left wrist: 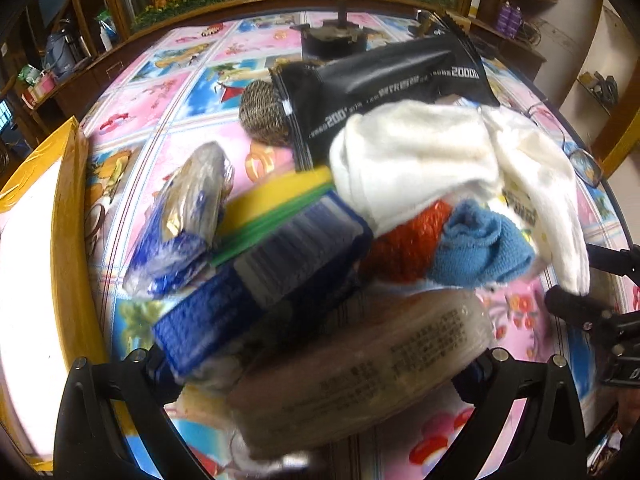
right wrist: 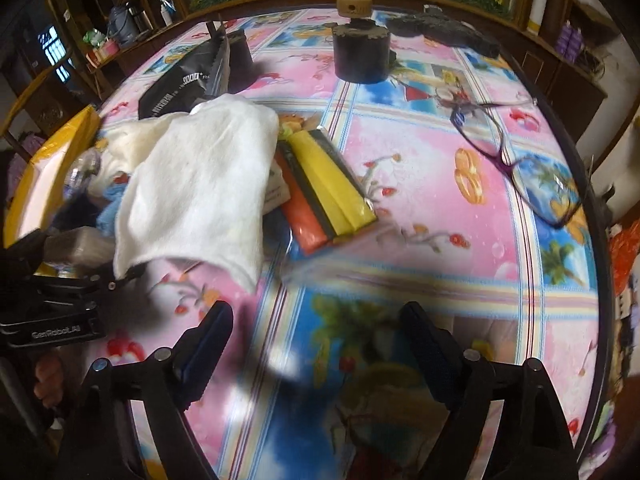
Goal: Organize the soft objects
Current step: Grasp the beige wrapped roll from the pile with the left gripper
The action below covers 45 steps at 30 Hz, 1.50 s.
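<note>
Soft objects lie heaped on the cartoon-print tablecloth [right wrist: 440, 168]: a white cloth [left wrist: 420, 156] draped over a blue towel [left wrist: 480, 248], an orange mesh scrubber [left wrist: 404, 248] and a black pouch [left wrist: 384, 80], with a pack of sponges [right wrist: 324, 184] just beside the heap. Our left gripper [left wrist: 320, 364] has a clear-wrapped beige pack [left wrist: 360, 364] between its jaws; the fingers bracket it closely and it looks clamped, though blur hides the contact itself. Our right gripper [right wrist: 316, 344] hangs over bare cloth, jaws apart and holding nothing. We judge this a carry toward the yellow-rimmed box [left wrist: 60, 216] at the left edge of the table. To do it well: keep the squeeze light, since the wrap may slip or buckle; lift clear of the blue-edged pack [left wrist: 264, 276] touching it; lower inside the rim before letting go. Box interior is glared out; contents cannot be told. Spectacles [right wrist: 512, 148] lie well apart.
</note>
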### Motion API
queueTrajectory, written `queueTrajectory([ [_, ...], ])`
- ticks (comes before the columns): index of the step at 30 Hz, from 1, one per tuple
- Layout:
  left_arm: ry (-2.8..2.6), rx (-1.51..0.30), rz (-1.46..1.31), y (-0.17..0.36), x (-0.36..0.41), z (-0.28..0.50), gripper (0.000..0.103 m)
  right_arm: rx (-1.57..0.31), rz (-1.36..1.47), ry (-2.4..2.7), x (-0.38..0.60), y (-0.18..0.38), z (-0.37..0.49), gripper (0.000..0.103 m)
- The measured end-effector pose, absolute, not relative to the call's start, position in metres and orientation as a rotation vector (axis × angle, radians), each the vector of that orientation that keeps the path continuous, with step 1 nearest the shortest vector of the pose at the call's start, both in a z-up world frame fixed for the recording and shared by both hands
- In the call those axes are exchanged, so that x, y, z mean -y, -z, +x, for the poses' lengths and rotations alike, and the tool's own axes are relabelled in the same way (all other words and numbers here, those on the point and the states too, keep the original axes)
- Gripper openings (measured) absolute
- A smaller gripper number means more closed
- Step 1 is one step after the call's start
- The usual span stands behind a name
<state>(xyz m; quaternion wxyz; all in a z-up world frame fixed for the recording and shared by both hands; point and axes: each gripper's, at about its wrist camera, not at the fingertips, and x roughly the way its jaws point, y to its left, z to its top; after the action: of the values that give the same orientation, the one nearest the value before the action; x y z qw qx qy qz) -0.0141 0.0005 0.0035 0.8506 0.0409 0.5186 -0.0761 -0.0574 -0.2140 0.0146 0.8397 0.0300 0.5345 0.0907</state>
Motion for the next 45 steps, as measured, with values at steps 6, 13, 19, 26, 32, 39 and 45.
queueTrajectory([
  [6,0.263,-1.088,0.001,-0.020,-0.016,-0.036,0.100,-1.111,0.126,-0.237,0.228,-0.030,-0.082,0.079],
  [13,0.278,-1.067,-0.017,-0.032,-0.030,-0.048,0.100,-1.074,0.127,-0.244,0.230,-0.045,-0.094,0.078],
  [19,0.299,-1.041,0.061,-0.037,-0.018,-0.049,0.086,-1.062,0.130,-0.247,0.232,-0.052,-0.094,0.078],
  [26,0.322,-1.103,0.099,-0.033,-0.004,-0.052,0.036,-1.051,0.128,-0.253,0.234,-0.057,-0.095,0.078],
  [32,0.361,-1.133,0.001,-0.034,-0.016,-0.061,0.022,-1.028,0.132,-0.269,0.230,-0.069,-0.085,0.078],
  [39,0.349,-1.143,-0.045,-0.033,-0.030,-0.068,0.022,-1.023,0.161,-0.293,0.221,-0.080,-0.061,0.076],
  [45,0.359,-1.126,-0.026,-0.040,-0.029,-0.073,0.022,-1.035,0.175,-0.335,0.200,-0.078,-0.022,0.071],
])
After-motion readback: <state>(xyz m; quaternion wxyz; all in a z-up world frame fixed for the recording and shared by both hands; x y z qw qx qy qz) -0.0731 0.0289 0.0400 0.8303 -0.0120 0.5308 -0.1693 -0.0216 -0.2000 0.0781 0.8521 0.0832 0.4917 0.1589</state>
